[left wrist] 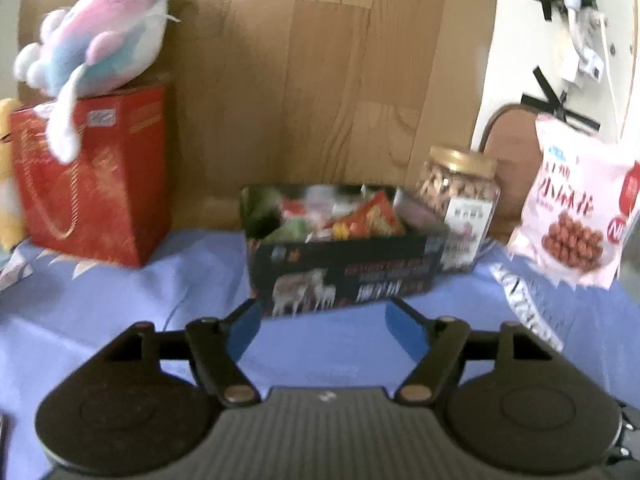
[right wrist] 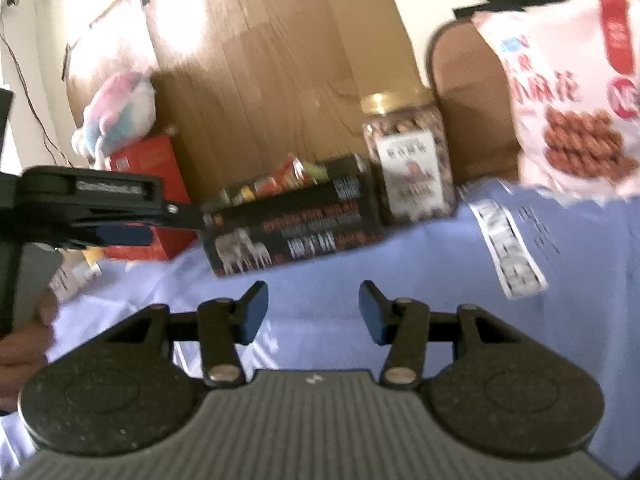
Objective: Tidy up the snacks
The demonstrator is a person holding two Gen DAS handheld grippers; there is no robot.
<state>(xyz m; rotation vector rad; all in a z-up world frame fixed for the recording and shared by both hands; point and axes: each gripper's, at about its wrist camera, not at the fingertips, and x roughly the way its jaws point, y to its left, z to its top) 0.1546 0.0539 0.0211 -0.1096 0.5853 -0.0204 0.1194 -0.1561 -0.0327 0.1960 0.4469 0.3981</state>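
Bare blue cloth is seen before the snack box; left gripper and right gripper fingers parted, empty; labels blurred.

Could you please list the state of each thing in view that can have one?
left gripper: open, empty.
right gripper: open, empty.
black snack box: open, filled with packets.
nut jar: upright, gold lid on.
pink snack bag: upright.
red gift bag: upright, plush toy on top.
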